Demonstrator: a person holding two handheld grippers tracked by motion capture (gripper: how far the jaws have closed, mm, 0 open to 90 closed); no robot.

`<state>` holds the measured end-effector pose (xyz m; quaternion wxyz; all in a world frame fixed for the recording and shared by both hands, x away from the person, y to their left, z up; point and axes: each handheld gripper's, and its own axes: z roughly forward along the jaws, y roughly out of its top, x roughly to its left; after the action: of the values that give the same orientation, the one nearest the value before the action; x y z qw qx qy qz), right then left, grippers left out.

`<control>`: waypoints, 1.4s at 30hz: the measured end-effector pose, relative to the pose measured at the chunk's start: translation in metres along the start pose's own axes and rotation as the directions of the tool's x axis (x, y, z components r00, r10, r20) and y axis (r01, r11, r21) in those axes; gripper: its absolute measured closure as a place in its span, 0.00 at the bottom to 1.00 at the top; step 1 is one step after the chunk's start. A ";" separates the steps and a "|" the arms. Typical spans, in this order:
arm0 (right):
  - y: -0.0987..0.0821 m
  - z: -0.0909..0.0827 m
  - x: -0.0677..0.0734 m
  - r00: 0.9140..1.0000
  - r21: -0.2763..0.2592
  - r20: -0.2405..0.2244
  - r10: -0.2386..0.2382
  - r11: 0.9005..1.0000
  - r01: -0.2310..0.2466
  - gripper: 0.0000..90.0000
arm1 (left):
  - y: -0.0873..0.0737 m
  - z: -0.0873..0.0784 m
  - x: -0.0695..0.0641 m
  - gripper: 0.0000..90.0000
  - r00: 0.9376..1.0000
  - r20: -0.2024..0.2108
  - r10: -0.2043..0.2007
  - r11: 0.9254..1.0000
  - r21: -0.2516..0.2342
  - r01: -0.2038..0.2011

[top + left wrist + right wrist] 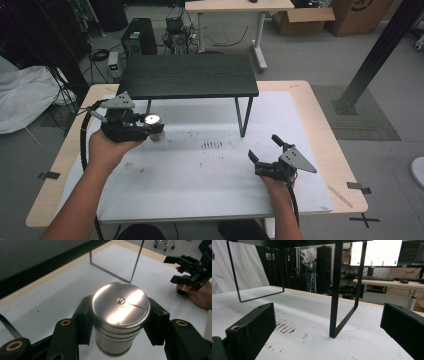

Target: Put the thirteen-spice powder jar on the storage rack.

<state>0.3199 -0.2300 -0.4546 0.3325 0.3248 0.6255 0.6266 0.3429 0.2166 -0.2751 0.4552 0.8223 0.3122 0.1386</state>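
The shiny round silver metal can (121,317) with a flat lid sat between the two black jaws of the left gripper (120,323). The jaws pressed on its sides, one on each side, so the can was held tight. In the high view the can (154,125) was near the left side of the table, just in front of the small black shelf with thin metal legs (189,75). It was not under the shelf and not on top of it. I could not tell if the can touched the white mat (210,175) or hung a little above it.

So the grabbing part looked done. What was left, I think, was to carry the can to a new spot, maybe onto the black shelf or below it, and then let go.

The right gripper (267,150) rested low at the right side of the mat, well apart from the can. Its jaws stood wide apart with nothing between them. It pointed at one thin black leg (336,290) of the shelf. The mat had some small dark marks (211,144) in the middle.
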 end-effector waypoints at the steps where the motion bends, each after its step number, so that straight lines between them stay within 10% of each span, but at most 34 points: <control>1: 0.000 0.000 0.000 1.000 0.000 0.000 0.000 1.000 0.000 0.00 | 0.000 0.000 0.000 0.54 1.000 0.000 0.000 1.000 0.000 0.000; 42: 0.000 0.000 0.000 1.000 0.000 -0.001 -0.001 1.000 0.001 0.00 | 0.093 -0.027 0.020 0.54 0.998 -0.055 -0.030 0.996 -0.089 0.025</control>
<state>0.3199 -0.2299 -0.4547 0.3326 0.3242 0.6259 0.6265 0.3810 0.2108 -0.1836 0.4839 0.7927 0.3300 0.1690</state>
